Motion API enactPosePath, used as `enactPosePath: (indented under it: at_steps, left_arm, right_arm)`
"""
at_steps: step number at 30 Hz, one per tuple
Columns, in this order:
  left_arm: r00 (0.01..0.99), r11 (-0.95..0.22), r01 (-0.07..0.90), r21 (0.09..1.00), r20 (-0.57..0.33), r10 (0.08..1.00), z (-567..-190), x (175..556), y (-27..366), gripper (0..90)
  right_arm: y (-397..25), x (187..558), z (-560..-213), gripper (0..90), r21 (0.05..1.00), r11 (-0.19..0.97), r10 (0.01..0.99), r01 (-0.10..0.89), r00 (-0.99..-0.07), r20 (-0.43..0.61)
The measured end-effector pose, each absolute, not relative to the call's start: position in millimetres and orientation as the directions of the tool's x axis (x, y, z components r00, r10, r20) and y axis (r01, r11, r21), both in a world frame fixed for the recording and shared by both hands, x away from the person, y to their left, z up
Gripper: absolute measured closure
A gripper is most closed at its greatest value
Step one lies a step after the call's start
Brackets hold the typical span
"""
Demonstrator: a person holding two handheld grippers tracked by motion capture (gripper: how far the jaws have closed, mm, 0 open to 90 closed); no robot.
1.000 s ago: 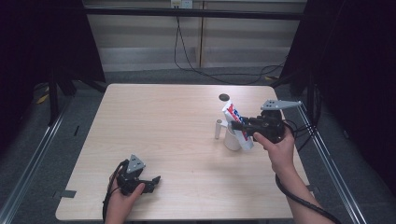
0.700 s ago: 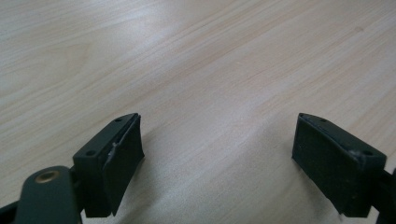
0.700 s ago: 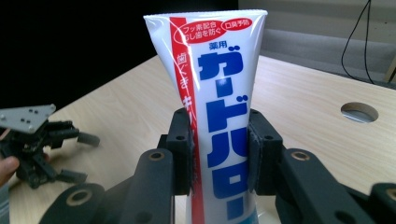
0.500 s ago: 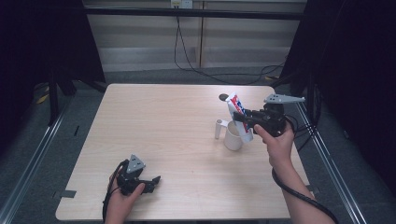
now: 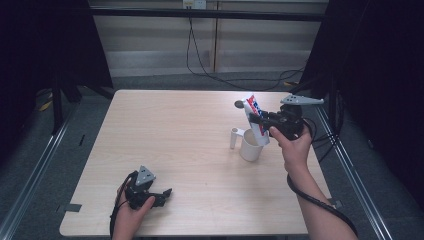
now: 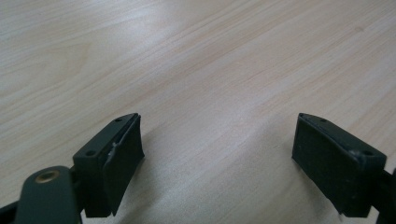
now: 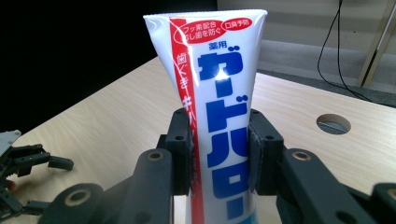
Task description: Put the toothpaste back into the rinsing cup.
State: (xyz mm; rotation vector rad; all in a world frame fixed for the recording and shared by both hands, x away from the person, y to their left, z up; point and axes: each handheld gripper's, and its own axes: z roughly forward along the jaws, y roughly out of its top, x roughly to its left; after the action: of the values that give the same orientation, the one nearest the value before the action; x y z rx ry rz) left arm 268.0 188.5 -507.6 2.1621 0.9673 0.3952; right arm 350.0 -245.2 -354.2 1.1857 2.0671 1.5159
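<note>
while the left gripper (image 5: 162,194) rests gaping on the table (image 5: 165,135) as before, the right gripper (image 5: 256,119) has lifted the clamped tube (image 5: 256,120) higher above the mug (image 5: 249,145).

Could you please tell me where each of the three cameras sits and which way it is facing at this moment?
High view: above the person's side, looking forward and down on the table; both forearms enter from below, white mug at right.
Left gripper view: on the left gripper, looking low across bare wood; its two jaws stand apart.
Right gripper view: on the right gripper, looking along the jaws clamping the toothpaste tube.
Shared: the high and right gripper views both show the tube, the table's round hole and the left gripper.
</note>
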Motion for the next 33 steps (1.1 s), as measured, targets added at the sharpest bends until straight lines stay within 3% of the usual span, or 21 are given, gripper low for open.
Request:
enactPosePath:
  at_steps: [33]
  left_arm:
    - [0.67,-0.454,0.52,0.724,-0.016,0.742,-507.7,268.0,188.3,15.9]
  right_arm:
    - [-238.5,375.5,-370.2,64.1,0.899,0.078,0.82,0.43,-0.541,0.187]
